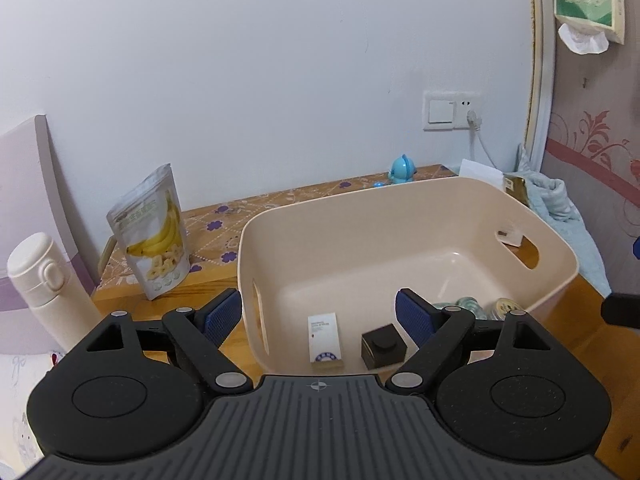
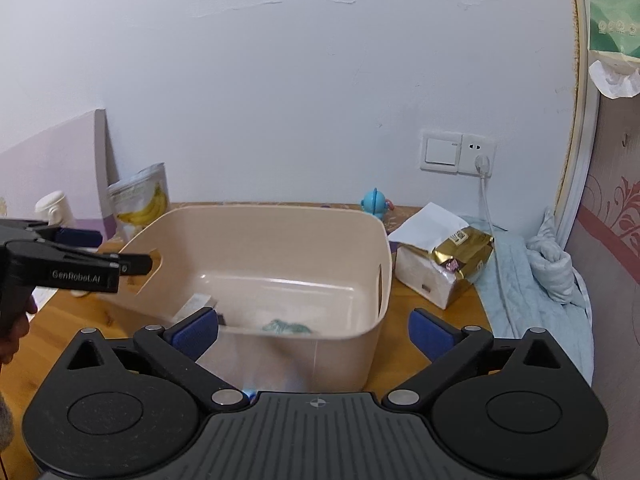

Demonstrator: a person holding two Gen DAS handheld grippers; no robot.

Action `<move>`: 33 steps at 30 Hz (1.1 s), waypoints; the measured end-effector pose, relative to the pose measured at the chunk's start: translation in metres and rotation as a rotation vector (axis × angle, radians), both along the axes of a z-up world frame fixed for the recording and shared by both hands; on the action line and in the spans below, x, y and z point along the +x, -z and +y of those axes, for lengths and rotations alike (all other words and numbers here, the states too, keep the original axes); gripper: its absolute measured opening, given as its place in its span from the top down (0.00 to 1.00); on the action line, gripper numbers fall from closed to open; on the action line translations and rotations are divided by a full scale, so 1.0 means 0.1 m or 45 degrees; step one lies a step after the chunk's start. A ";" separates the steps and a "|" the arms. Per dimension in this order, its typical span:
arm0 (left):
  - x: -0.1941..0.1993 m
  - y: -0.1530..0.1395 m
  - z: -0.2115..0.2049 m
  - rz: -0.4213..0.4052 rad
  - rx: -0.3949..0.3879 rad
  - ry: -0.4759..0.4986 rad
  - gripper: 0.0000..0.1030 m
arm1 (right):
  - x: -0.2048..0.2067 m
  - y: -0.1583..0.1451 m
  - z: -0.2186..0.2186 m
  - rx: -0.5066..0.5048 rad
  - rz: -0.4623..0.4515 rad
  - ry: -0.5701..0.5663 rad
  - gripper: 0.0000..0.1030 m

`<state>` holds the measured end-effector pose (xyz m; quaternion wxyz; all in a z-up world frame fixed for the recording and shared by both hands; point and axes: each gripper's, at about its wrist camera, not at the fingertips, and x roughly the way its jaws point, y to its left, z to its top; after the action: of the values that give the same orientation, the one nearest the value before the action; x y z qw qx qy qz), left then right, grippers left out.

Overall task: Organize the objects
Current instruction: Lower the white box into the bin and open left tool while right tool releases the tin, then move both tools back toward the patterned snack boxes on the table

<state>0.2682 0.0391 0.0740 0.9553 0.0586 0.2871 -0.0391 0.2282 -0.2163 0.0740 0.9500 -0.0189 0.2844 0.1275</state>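
Note:
A beige plastic bin (image 1: pixel 440 188) stands on the wooden table (image 1: pixel 208 280). On its floor lie a white card box (image 1: pixel 325 338), a small black box (image 1: pixel 384 346) and round tins (image 1: pixel 468 305). My left gripper (image 1: pixel 318 304) is open over the bin's near left corner, one finger outside the wall and one inside, holding nothing. My right gripper (image 2: pixel 314 320) is open wide, straddling the near right corner of the bin (image 2: pixel 280 216) without pressing on it. The left gripper (image 2: pixel 116 250) also shows at the bin's left handle hole.
A banana chip bag (image 1: pixel 154 236) and a white flask (image 1: pixel 40 280) stand left of the bin. A blue toy (image 2: pixel 374 202) sits behind it. A gold packet (image 2: pixel 464 256) on a white pack, and a blue cloth (image 2: pixel 540 280), lie to the right. A hand (image 2: pixel 12 332) holds the left gripper.

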 end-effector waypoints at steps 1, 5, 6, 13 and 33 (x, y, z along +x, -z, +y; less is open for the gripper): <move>-0.04 -0.01 -0.01 -0.003 0.000 0.000 0.17 | -0.05 0.00 0.00 -0.005 -0.003 -0.001 0.00; -0.22 -0.01 -0.01 -0.016 -0.016 0.000 0.16 | -0.22 0.03 -0.03 -0.004 -0.019 0.010 0.00; -0.25 -0.01 -0.01 -0.016 -0.021 0.001 0.15 | -0.25 0.03 -0.04 -0.003 -0.020 0.013 0.00; -0.50 0.06 -0.04 -0.006 -0.039 0.005 0.14 | -0.43 0.15 -0.12 -0.018 0.011 0.018 0.00; -0.95 0.66 -0.29 0.161 -0.086 0.051 0.14 | -0.74 0.73 -0.32 -0.121 0.180 0.040 0.00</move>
<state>0.1729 0.0098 0.0077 0.9357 0.0296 0.3442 -0.0714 0.1540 -0.2479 0.0008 0.9275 -0.0503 0.3566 0.0999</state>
